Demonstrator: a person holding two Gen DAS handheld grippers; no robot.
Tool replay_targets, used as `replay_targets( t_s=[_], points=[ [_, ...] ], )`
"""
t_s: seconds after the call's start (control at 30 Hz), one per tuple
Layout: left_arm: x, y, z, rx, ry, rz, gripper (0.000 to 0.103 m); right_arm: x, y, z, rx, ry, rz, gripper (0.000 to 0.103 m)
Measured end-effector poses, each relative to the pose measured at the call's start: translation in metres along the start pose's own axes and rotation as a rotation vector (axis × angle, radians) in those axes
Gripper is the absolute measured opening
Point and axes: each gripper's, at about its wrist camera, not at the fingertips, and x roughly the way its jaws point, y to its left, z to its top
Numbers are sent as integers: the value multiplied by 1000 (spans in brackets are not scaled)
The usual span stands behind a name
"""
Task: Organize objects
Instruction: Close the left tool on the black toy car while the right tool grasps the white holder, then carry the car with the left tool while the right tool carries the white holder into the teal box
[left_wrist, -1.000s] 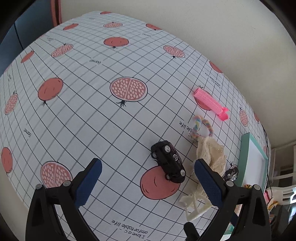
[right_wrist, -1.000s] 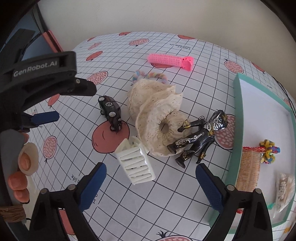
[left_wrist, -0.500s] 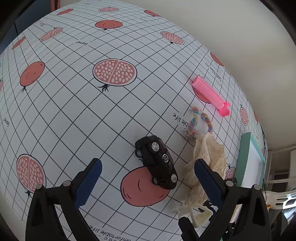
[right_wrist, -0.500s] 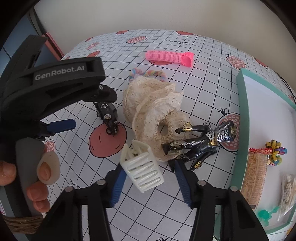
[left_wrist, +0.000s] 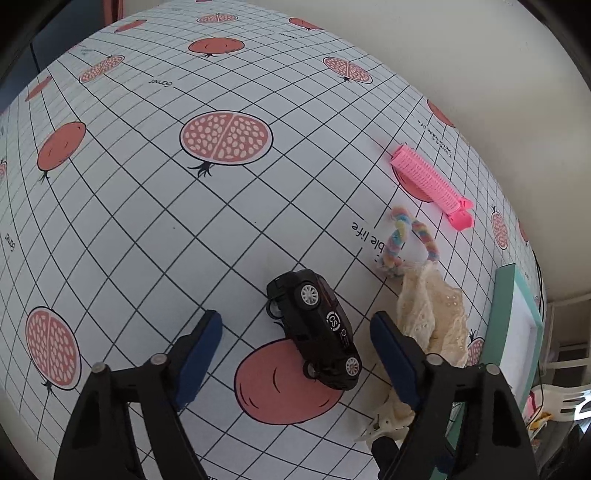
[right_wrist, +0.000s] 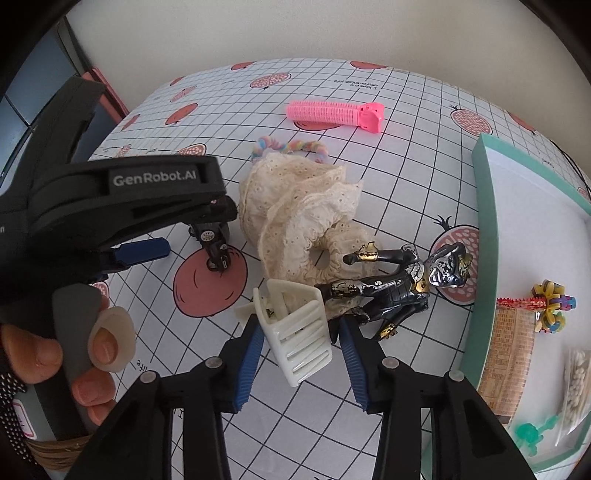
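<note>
A black toy car (left_wrist: 317, 328) lies on the pomegranate-print tablecloth, between the blue pads of my left gripper (left_wrist: 295, 350), which is open around it without touching. The car also shows in the right wrist view (right_wrist: 216, 243), under the left gripper's body. My right gripper (right_wrist: 301, 336) has its jaws narrowed around a white claw hair clip (right_wrist: 295, 332); I cannot tell if the pads touch it. A black and silver action figure (right_wrist: 395, 284) lies just right of the clip. A cream lace scrunchie (right_wrist: 295, 218) lies behind it.
A pink hair roller (right_wrist: 336, 112) and a pastel rope ring (left_wrist: 402, 240) lie farther back. A teal-rimmed white box (right_wrist: 484, 236) at the right holds a woven mat, a colourful ring toy and a small packet. The wall is behind the table.
My left gripper moved forward and down so the car is now between its pads, and its jaws narrowed. My right gripper closed in from wide open to close around the white clip.
</note>
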Motion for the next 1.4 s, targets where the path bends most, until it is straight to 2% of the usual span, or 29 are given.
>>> replay_targets(
  t_s=[0.13, 0.23, 0.37, 0.43, 0.8, 1.07, 1.3, 1.4],
  points=[
    [-4, 4, 0, -6, -12, 23, 58, 0, 0, 1, 0, 1, 0, 43],
    [-5, 6, 0, -3, -16, 45, 49, 0, -1, 1, 4, -1, 2, 42],
    [-7, 7, -1, -5, -20, 59, 44, -1, -4, -1, 14, 0, 5, 39],
    [-7, 9, -1, -13, -22, 58, 34, -1, -7, -2, 33, 3, 14, 38],
    [-12, 13, -6, -17, -34, 59, 33, -11, -20, -15, 83, 8, 41, 34],
    [-12, 10, -12, -26, -32, 43, 32, -39, -30, -19, 95, -51, 73, 32],
    [-31, 7, -18, -43, -69, 22, 31, -65, -42, -18, 116, -120, 107, 32],
    [-49, 5, -16, -44, -114, 7, 30, -80, -50, -18, 129, -169, 99, 32]
  ],
)
